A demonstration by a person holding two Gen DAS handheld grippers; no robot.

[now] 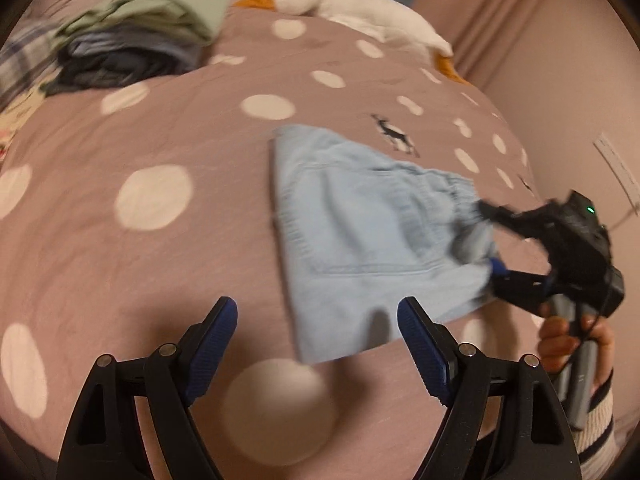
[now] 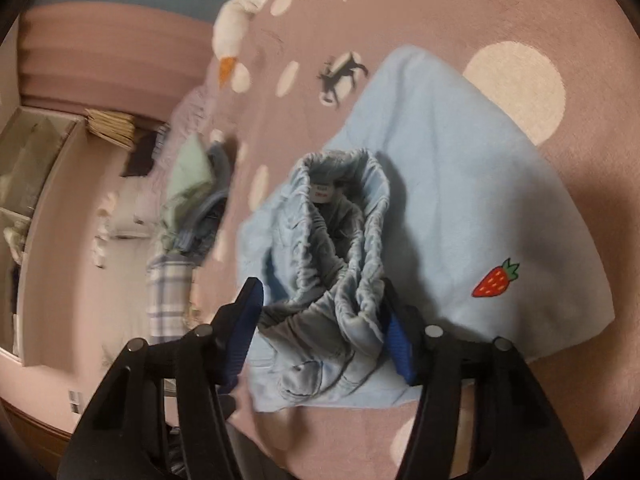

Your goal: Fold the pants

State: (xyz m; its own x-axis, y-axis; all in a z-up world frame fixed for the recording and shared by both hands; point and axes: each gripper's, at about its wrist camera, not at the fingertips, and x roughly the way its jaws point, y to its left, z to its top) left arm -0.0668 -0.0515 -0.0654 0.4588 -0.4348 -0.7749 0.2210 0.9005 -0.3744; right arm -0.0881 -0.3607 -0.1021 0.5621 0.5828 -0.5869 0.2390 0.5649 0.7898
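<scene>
Light-blue denim pants [image 1: 360, 232] lie folded on the pink dotted bedspread [image 1: 120, 128]. My left gripper [image 1: 316, 308] hangs open just above the bed, and only the near edge of the pants lies below the gap beside its right finger. In the right wrist view the pants [image 2: 460, 184] show a strawberry patch, and their gathered elastic waistband [image 2: 344, 232] stands up in a bunch. My right gripper [image 2: 320, 292] is shut on that bunch, a blue pad against each side. The left wrist view shows the right gripper [image 1: 494, 238] clamping the waistband at the pants' right end, held by a hand [image 1: 560, 340].
A pile of folded clothes [image 1: 136, 36] sits at the far left of the bed, also in the right wrist view as the clothes pile [image 2: 192, 184]. A white goose plush [image 1: 360, 12] lies along the far edge. A wall and curtain [image 1: 500, 20] stand at the right, and shelves [image 2: 40, 152] beyond the bed.
</scene>
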